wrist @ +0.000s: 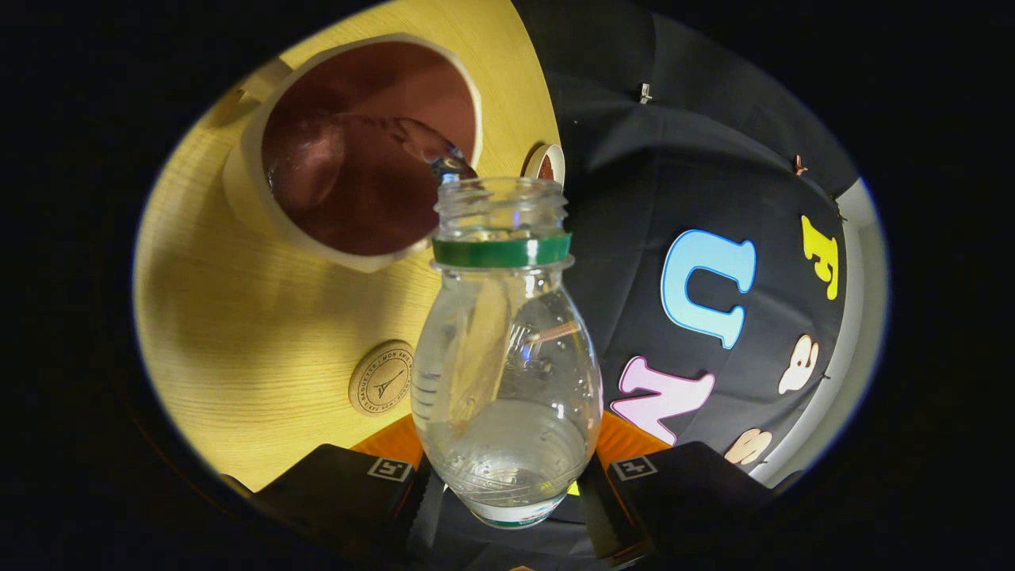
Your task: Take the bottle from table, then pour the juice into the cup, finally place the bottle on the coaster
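The light wood-grain tabletop (238, 333) carries a cream ceramic cup with a dark reddish-brown interior (365, 147); liquid is visible inside it, and the cup stands beyond the fingers, to the left of the bottle mouth. Nearer the fingers lies a small round wooden coaster with a stamped emblem (382, 377), apart from the cup and just beside the bottle's left shoulder in this view. A second small round object (545, 162) sits past the cup; its nature cannot be told. The clear plastic bottle with a green neck ring (507, 349) is uncapped and tilted, its open mouth over the cup rim, with a thin stream running into the cup. The hand-held gripper (511, 484) is closed partway, both fingers pressing the bottle's lower body. The bottle appears nearly drained, hence light; its thin wall is likely flexible and smooth, so excess squeeze may buckle it. The lower-body grip looks suitable for placing it upright on the coaster.
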The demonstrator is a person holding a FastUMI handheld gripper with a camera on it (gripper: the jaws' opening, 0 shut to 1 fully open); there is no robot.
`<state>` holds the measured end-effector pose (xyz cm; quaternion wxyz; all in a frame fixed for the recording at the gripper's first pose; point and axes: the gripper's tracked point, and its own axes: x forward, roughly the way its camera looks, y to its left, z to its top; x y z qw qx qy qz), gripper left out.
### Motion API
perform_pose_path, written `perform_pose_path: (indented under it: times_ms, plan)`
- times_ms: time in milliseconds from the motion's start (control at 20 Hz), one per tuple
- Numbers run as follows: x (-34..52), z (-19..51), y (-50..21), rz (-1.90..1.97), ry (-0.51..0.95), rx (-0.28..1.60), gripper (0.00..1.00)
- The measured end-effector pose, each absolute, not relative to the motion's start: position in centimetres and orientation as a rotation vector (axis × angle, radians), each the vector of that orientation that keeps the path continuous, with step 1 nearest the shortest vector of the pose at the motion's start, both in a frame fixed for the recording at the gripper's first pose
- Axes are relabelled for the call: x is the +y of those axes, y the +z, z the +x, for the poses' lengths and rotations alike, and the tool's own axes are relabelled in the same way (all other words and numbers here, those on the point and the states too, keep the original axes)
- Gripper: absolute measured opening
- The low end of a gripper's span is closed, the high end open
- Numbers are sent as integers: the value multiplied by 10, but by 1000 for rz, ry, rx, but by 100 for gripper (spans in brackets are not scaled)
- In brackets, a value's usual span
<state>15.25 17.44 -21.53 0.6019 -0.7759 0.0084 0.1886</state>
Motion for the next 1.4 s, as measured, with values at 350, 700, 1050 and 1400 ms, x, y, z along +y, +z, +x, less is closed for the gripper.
perform_pose_path:
  times_ms: [350,700,1050,1400]
  plan:
    - [174,157,-212,-1819,440,9,75]
    - [179,163,-192,-1850,424,-40,75]
    - [180,168,-177,-1893,418,-87,75]
    - [182,165,-175,-1933,430,-118,75]
